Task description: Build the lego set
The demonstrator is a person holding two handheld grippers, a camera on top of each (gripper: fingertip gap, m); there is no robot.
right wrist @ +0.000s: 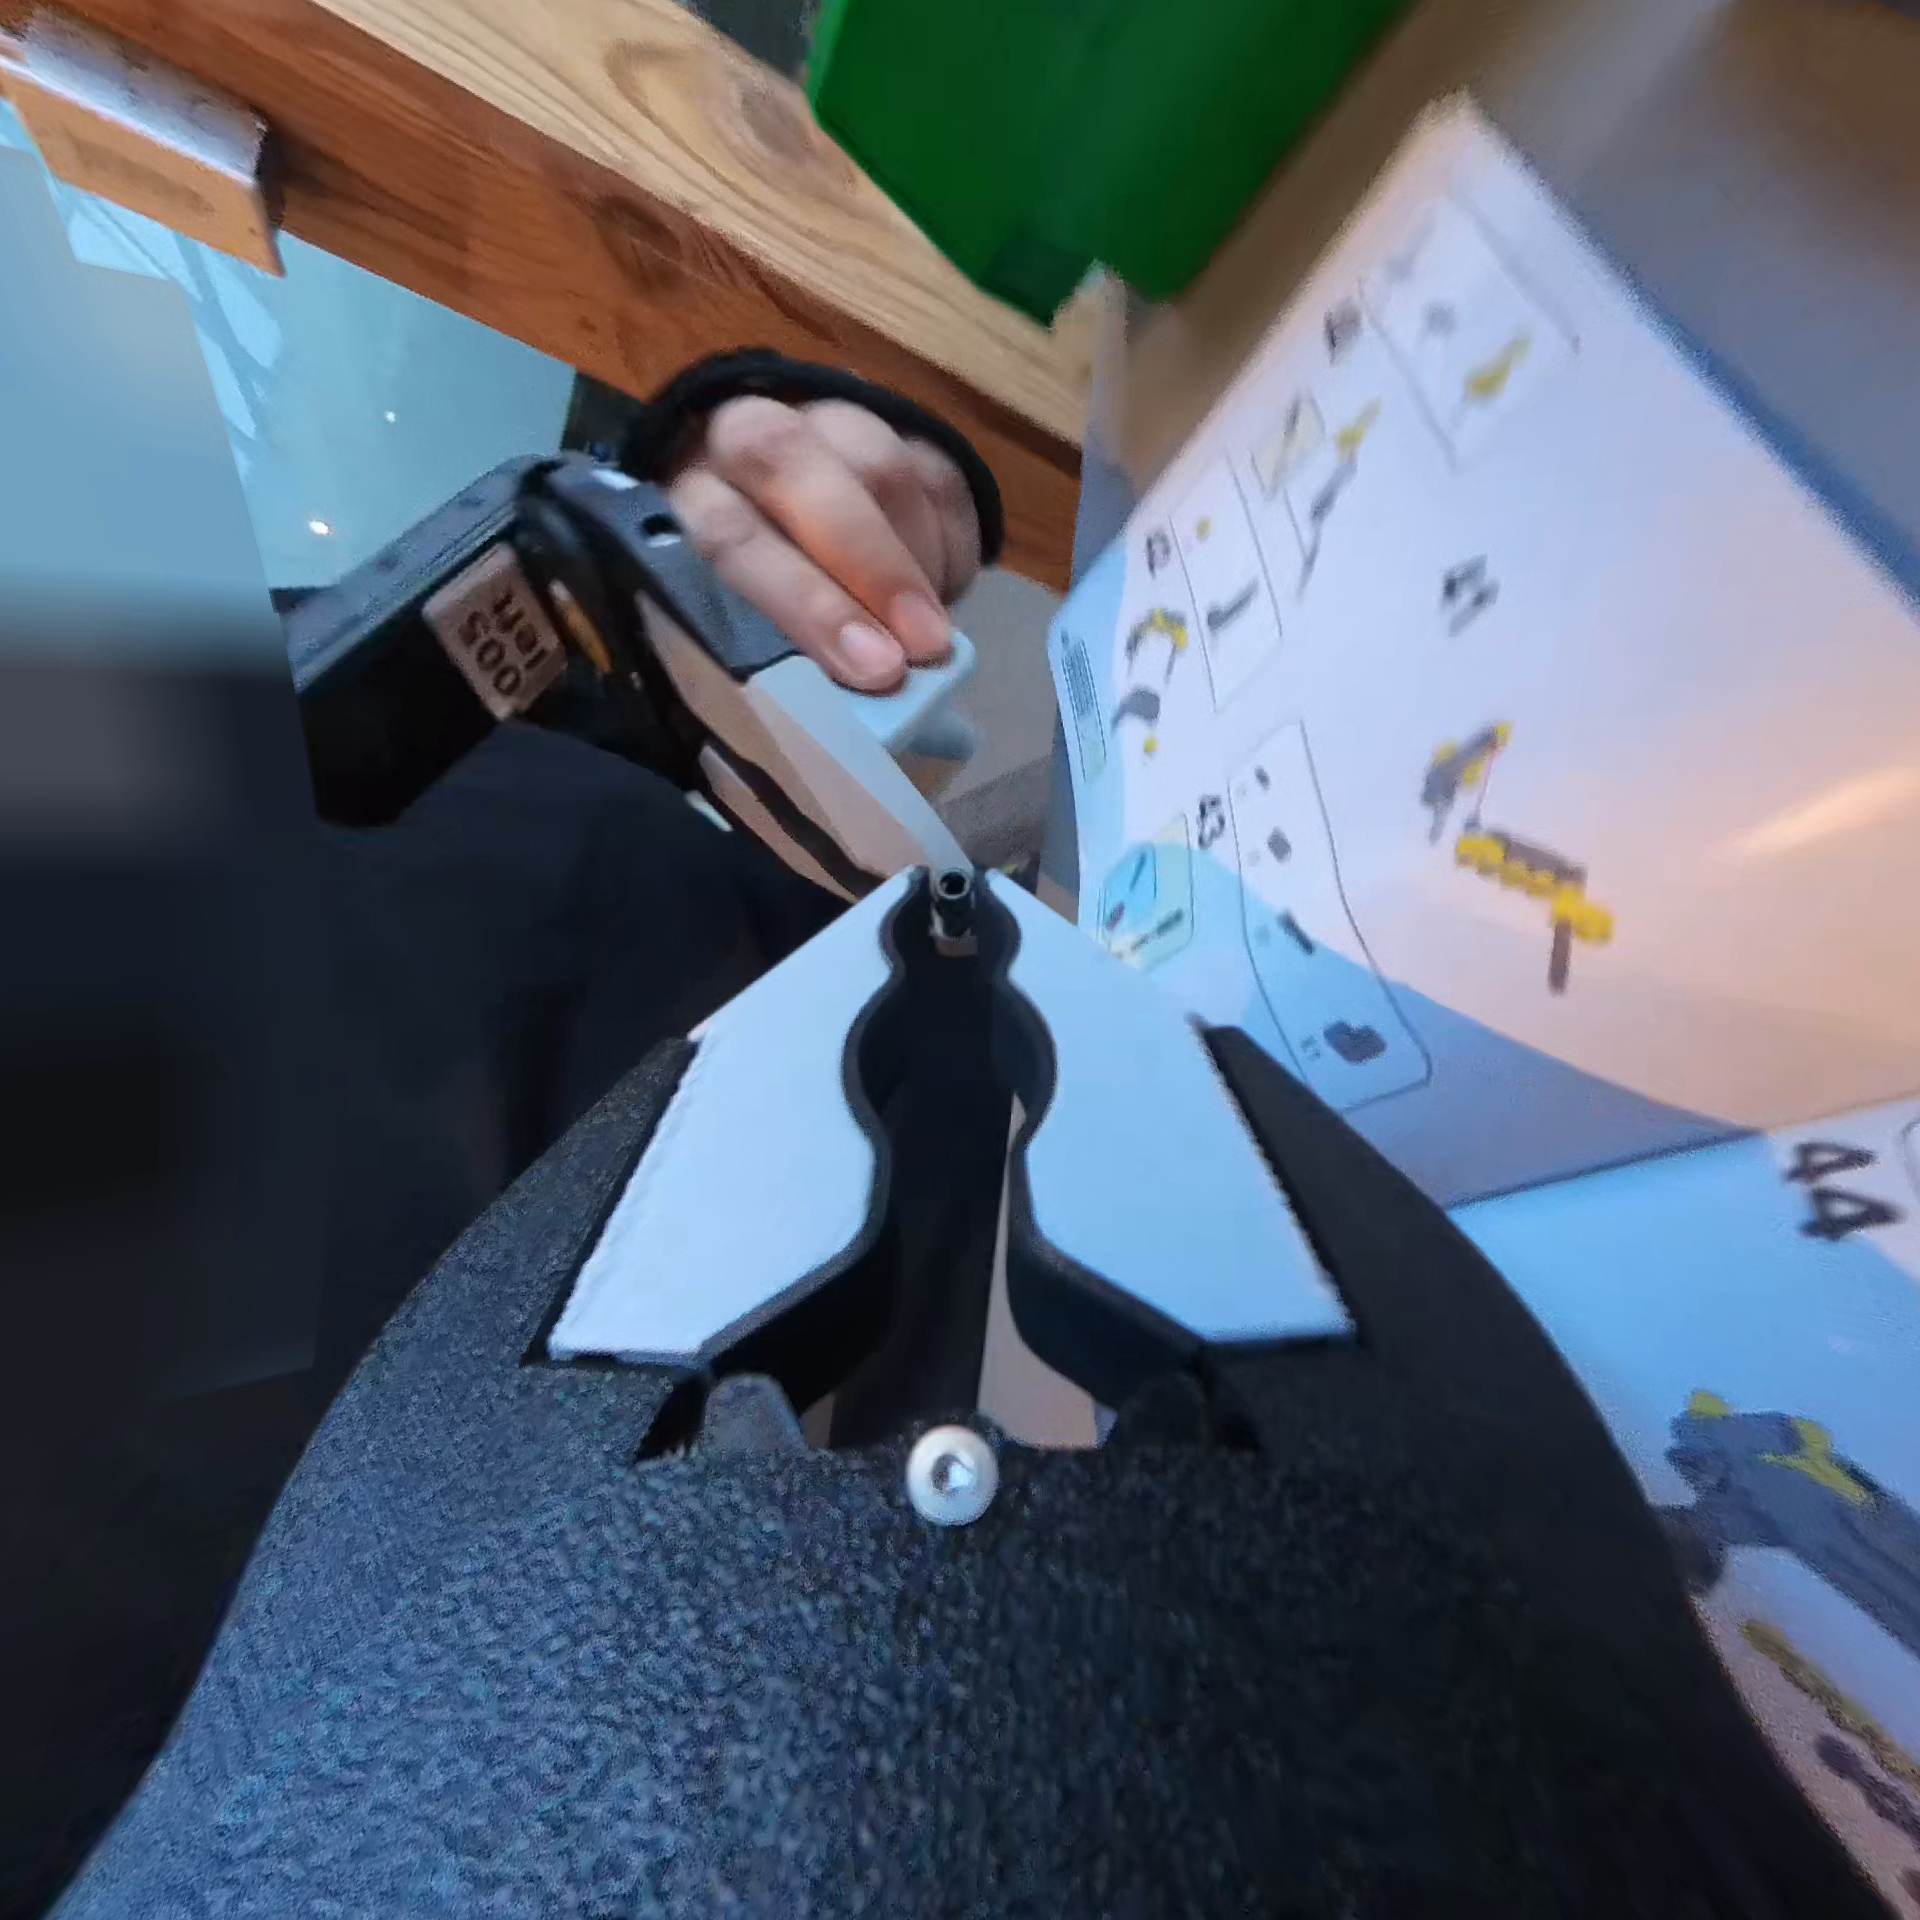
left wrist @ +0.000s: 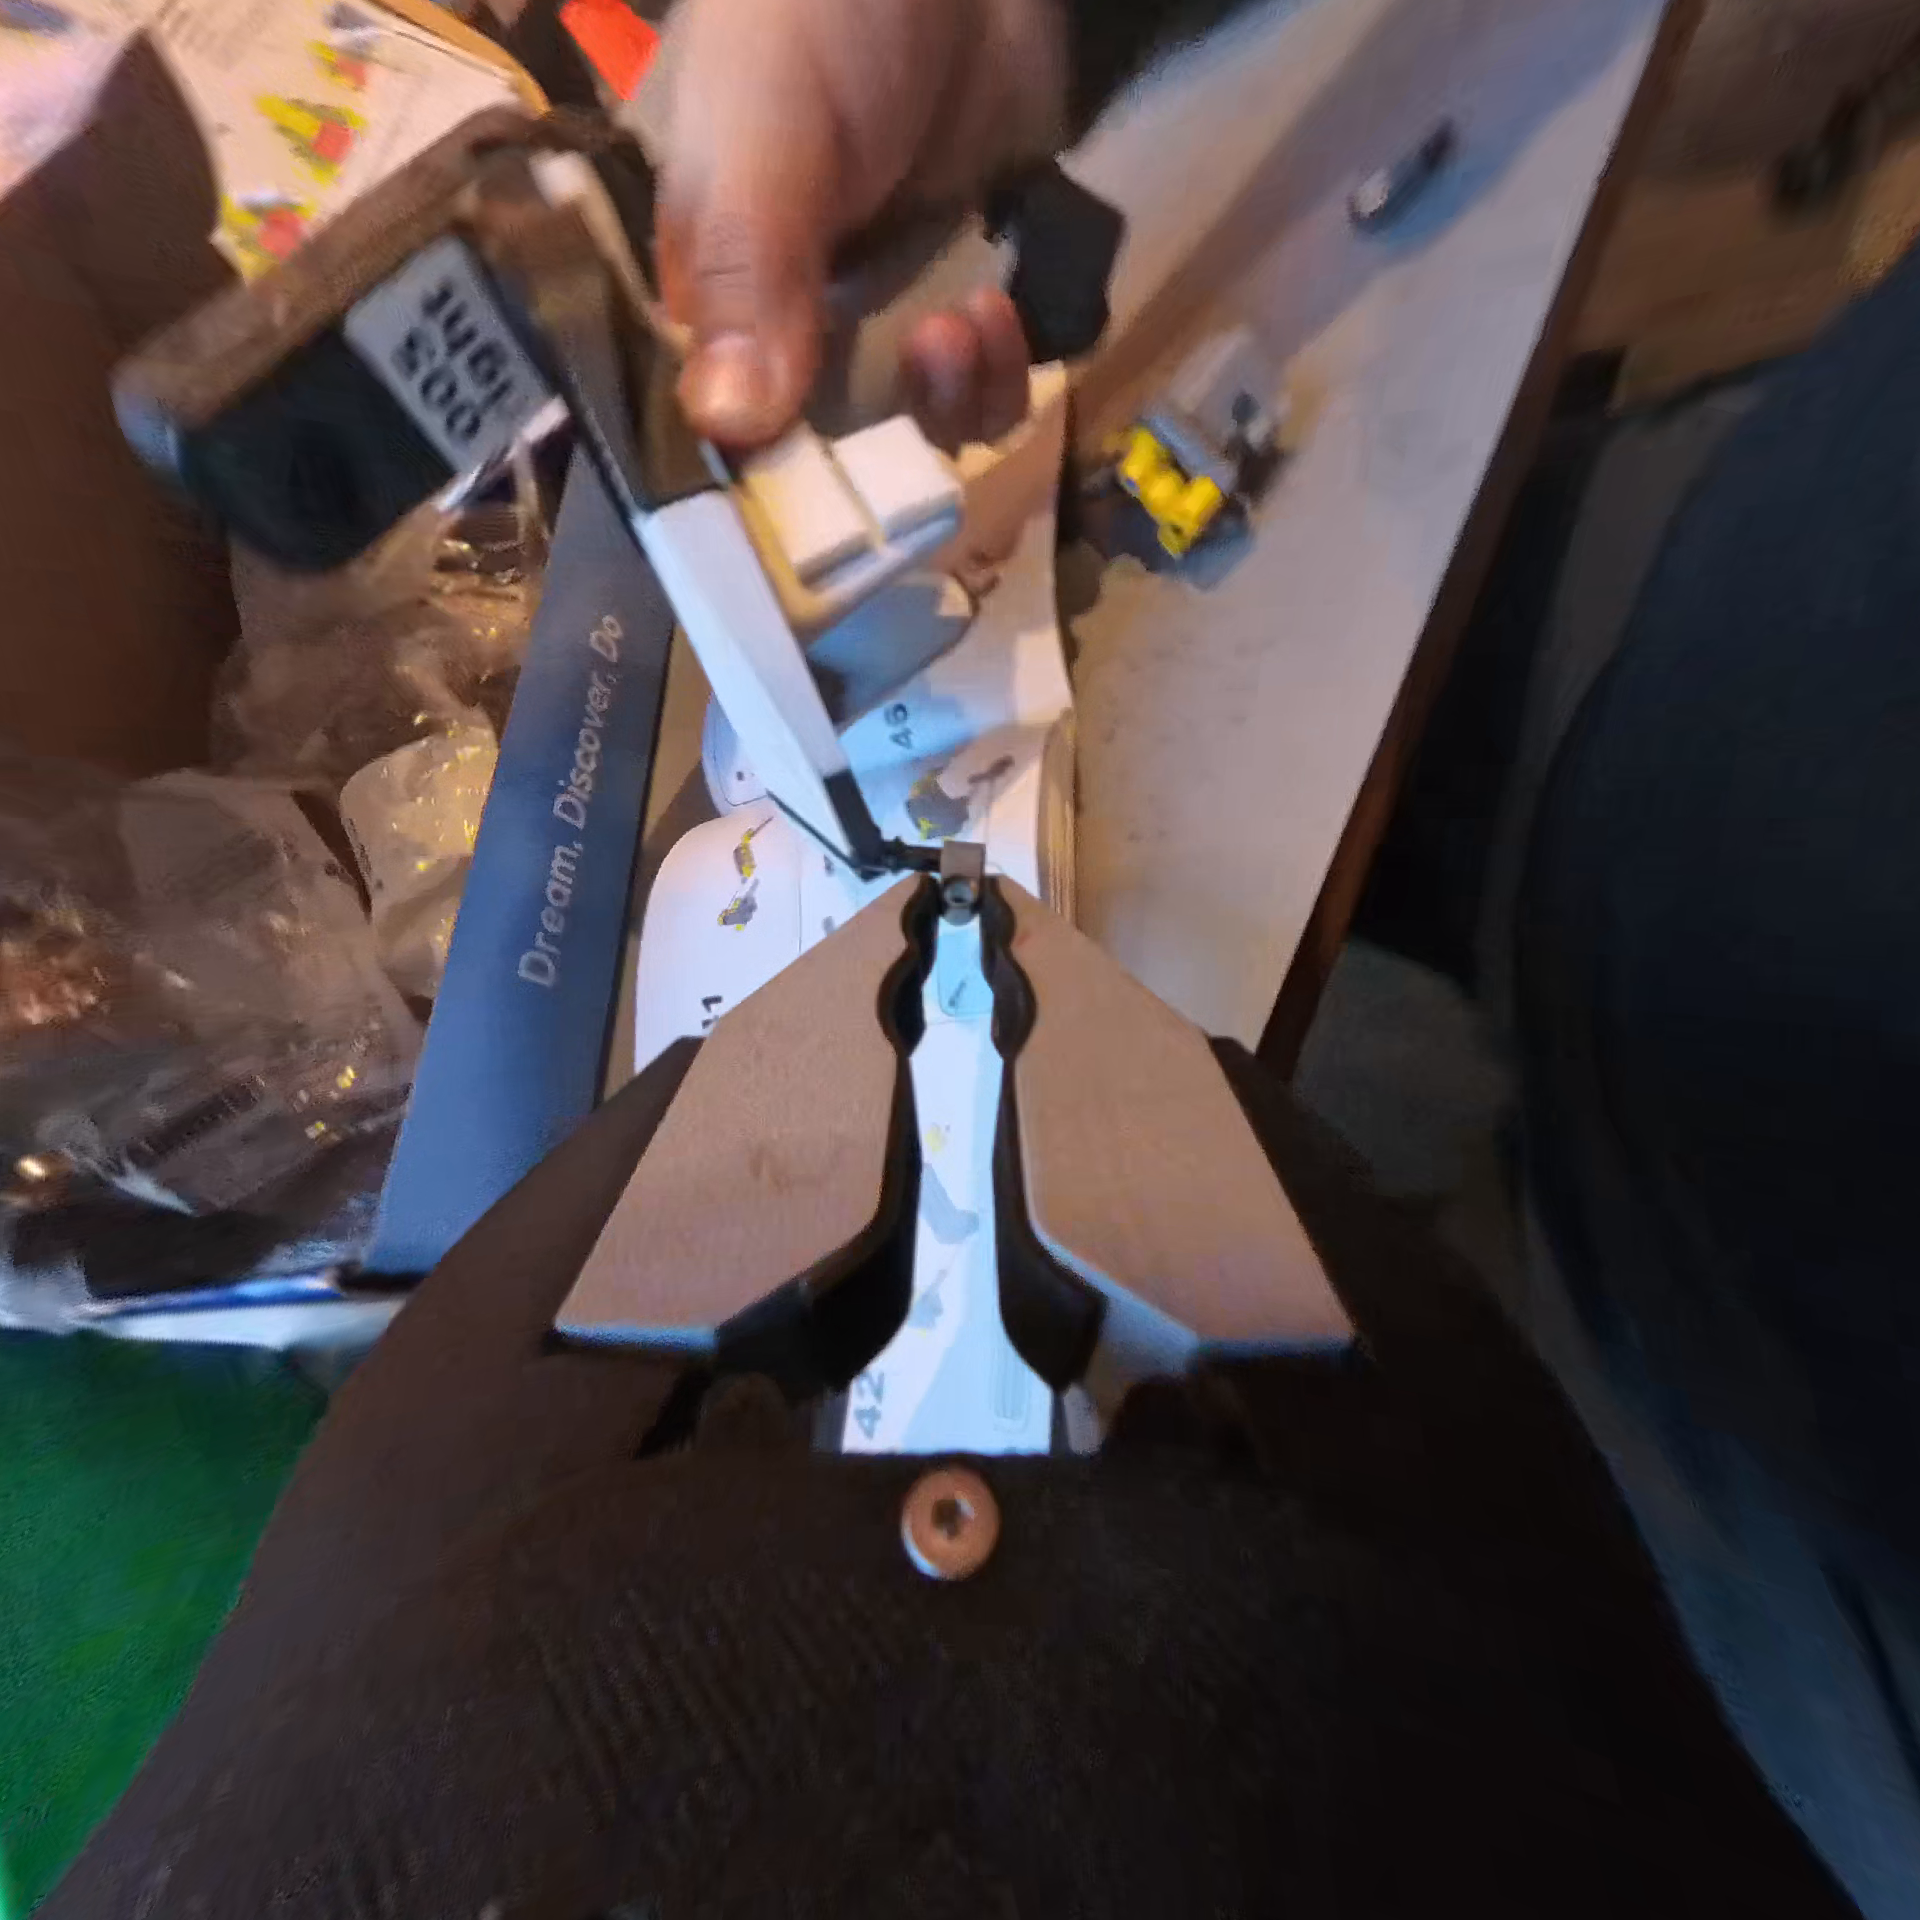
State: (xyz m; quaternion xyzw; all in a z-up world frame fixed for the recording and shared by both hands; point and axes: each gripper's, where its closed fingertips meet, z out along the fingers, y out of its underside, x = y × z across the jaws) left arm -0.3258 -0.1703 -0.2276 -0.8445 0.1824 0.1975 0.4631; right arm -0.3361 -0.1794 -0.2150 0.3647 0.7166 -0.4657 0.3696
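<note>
Both tools meet tip to tip over the open instruction booklet. The left tool pinches a tiny grey piece with a hole; the right tool nips a small dark tubular pin. How the two parts join is too small and blurred to tell. A hand grips the right tool from above. Clear plastic bags crowd the left, half lost in blur, behind a dark blue box edge. A yellow and grey model sits near the bench edge, which drops off just to the right.
</note>
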